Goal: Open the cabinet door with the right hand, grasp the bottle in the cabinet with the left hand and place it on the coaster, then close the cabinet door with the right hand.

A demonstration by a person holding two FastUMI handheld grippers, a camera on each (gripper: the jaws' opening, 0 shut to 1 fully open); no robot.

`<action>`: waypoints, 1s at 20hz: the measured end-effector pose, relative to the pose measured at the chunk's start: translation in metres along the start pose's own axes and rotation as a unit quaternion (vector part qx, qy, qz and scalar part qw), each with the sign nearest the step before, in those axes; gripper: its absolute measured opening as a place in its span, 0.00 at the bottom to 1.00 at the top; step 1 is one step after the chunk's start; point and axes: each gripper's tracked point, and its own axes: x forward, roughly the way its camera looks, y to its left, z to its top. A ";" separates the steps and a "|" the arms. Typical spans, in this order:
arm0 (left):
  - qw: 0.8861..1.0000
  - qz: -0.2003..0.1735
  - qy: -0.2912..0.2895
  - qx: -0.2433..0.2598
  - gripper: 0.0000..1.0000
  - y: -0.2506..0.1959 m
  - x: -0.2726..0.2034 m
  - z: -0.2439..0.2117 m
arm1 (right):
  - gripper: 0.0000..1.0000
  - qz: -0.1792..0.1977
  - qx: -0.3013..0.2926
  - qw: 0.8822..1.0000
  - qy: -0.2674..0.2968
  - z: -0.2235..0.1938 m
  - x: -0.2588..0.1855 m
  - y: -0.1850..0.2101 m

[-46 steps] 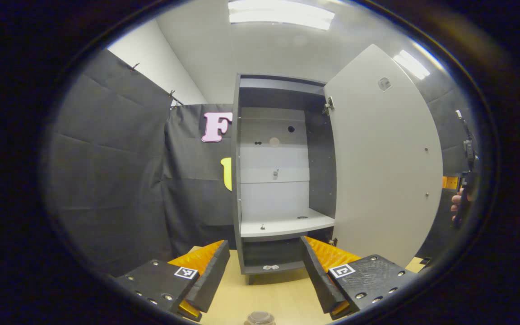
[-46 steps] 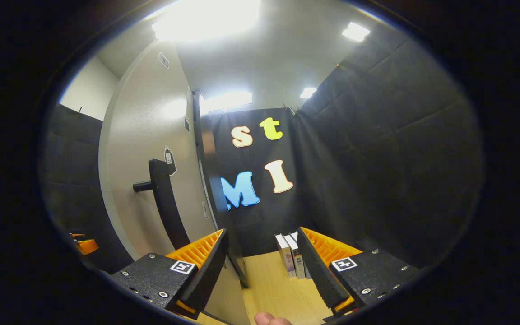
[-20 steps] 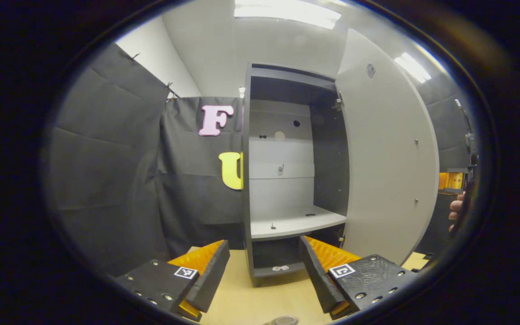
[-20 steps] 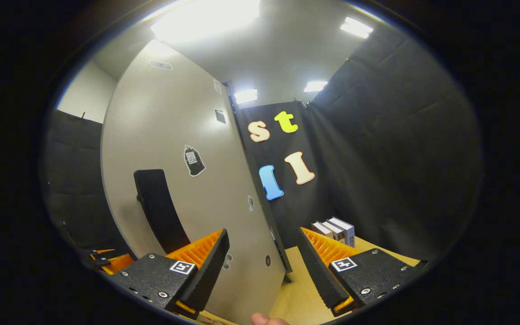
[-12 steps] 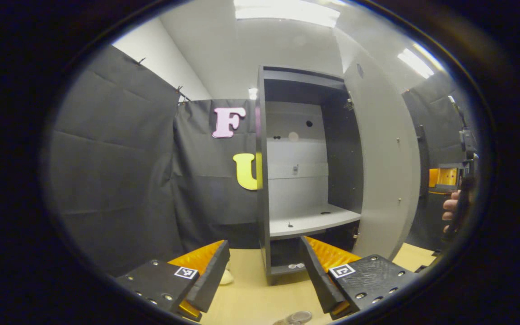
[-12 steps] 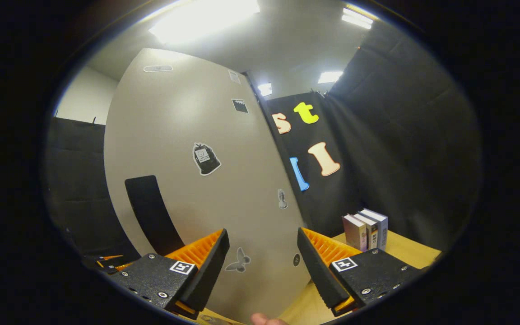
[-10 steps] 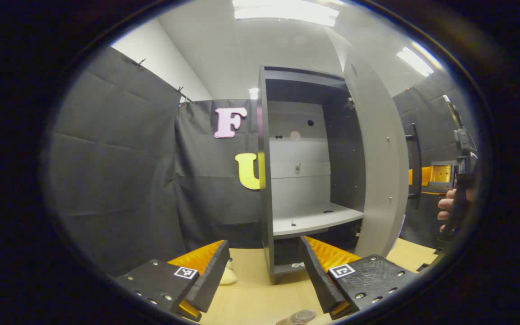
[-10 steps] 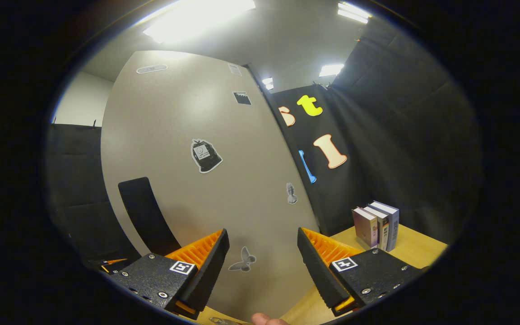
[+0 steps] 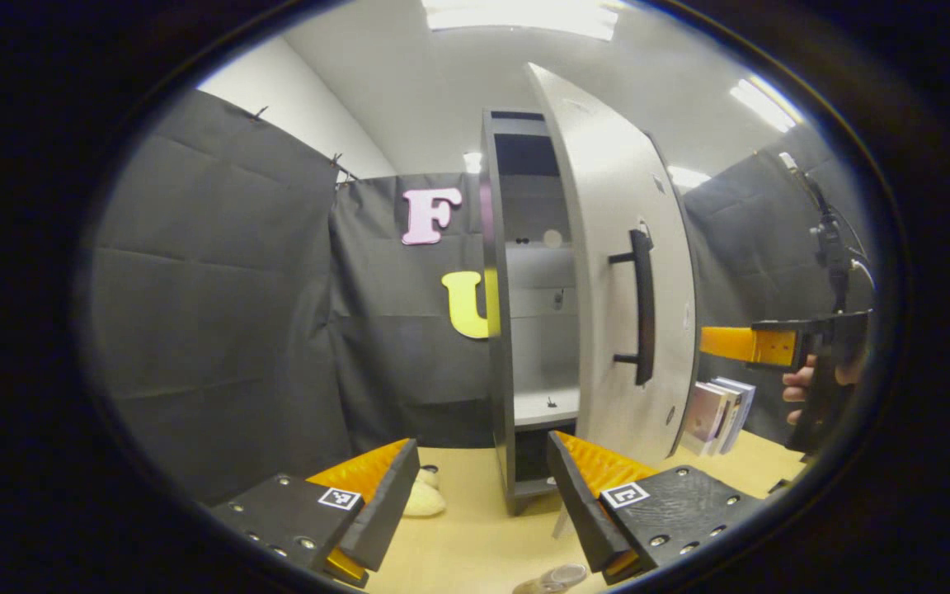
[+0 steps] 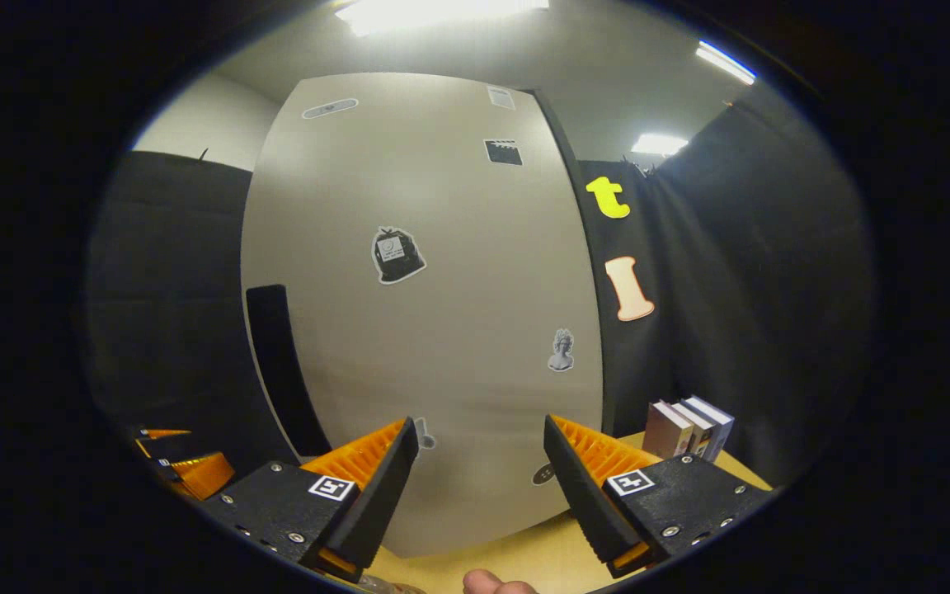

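In the left gripper view the grey cabinet [image 9: 498,330] stands on the table with its door [image 9: 607,272] swung most of the way to; a narrow gap still shows the inner shelf [image 9: 545,406]. The door's black handle [image 9: 644,307] faces outward. The bottle's top [image 9: 553,577] pokes up at the lower edge, just under my open left gripper [image 9: 483,495]. My right gripper [image 9: 751,345], held by a hand [image 9: 801,388], reaches the door's front from the right. In the right gripper view my right gripper [image 10: 479,487] is open, facing the stickered door [image 10: 442,313] close up.
Three books [image 9: 718,406] stand on the wooden table [image 9: 475,536] right of the cabinet, also books [image 10: 689,425] in the right gripper view. A pale yellow lump [image 9: 423,499] lies left of the cabinet's foot. Black cloth walls close in on the left and back.
The door has swung from wide open to nearly shut. My right gripper has come round to face the door's front and followed it in. Both grippers stayed open.
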 end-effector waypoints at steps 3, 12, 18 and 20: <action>1.000 -0.016 -0.005 -0.006 0.89 -0.021 0.020 0.011 | 0.95 -0.004 -0.023 1.000 -0.010 0.001 -0.005 0.005; 0.999 -0.029 -0.033 -0.003 0.84 -0.059 0.033 0.050 | 0.95 -0.030 -0.028 0.999 -0.027 0.011 -0.015 -0.004; 0.999 -0.005 -0.027 -0.020 0.95 -0.060 0.056 0.047 | 0.95 -0.028 -0.045 0.999 -0.003 0.002 -0.012 -0.001; 0.999 -0.001 -0.024 -0.028 0.95 -0.064 0.060 0.043 | 0.91 -0.019 -0.047 0.999 -0.002 0.002 -0.014 0.005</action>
